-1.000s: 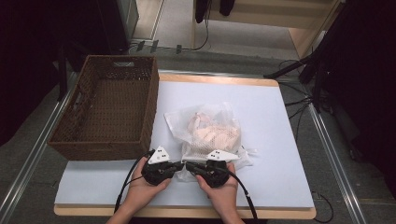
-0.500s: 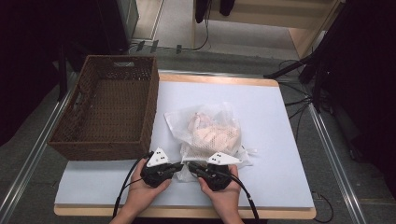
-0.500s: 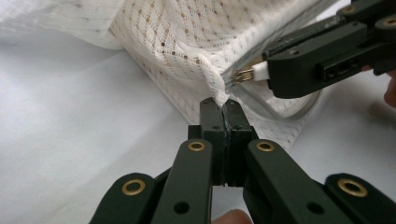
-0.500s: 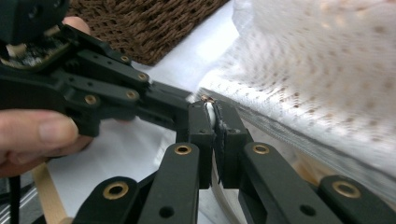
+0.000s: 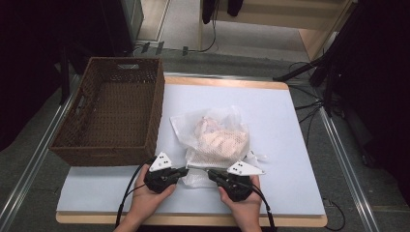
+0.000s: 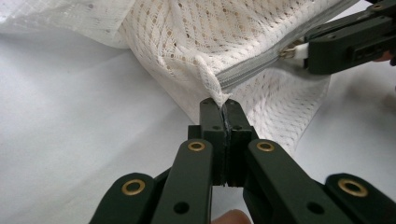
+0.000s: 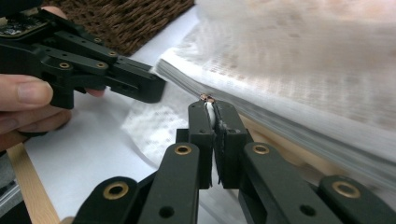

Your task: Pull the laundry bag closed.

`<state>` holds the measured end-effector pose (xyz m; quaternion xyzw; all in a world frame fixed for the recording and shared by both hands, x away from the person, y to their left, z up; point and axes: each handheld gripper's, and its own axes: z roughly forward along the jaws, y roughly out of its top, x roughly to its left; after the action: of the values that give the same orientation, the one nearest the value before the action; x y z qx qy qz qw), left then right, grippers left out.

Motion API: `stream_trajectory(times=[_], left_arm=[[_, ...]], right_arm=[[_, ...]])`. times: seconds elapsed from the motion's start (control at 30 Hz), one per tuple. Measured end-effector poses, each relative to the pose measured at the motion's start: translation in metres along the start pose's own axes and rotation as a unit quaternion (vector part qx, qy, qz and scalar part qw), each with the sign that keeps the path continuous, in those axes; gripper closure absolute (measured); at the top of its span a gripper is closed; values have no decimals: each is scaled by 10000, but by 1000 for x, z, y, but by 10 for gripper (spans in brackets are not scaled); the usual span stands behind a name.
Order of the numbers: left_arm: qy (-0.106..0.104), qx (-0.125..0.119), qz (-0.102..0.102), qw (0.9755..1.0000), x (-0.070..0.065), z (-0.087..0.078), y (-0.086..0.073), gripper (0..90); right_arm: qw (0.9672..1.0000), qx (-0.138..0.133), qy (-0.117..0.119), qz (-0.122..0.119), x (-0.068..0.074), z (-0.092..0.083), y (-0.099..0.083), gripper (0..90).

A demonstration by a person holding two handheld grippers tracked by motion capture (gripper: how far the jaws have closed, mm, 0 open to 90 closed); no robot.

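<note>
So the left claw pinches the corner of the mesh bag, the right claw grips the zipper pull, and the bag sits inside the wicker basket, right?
Not quite: in the high view the mesh bag lies on the white table, beside the wicker basket. The left claw and right claw grip as you say.

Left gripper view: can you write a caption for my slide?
Left hand-held gripper pinches the mesh bag's corner while the right hand-held gripper grips the zipper pull.

No writing, label, brand, number or sign can be read anywhere here, neither on the things in front of the claws nor on what lies beside them.
</note>
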<state>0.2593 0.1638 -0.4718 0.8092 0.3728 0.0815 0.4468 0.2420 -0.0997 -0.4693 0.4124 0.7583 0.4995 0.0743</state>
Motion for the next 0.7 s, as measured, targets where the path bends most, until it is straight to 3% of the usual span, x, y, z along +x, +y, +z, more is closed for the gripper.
stream_trajectory(times=[0.47, 0.7], left_arm=[[40, 39, -19, 10000, 0, 1, 0, 900], [119, 6, -119, 9999, 2, 0, 0, 900]], right_arm=[[9999, -82, -151, -11, -28, -32, -12, 872], [9993, -201, -297, 127, -46, -47, -17, 872]])
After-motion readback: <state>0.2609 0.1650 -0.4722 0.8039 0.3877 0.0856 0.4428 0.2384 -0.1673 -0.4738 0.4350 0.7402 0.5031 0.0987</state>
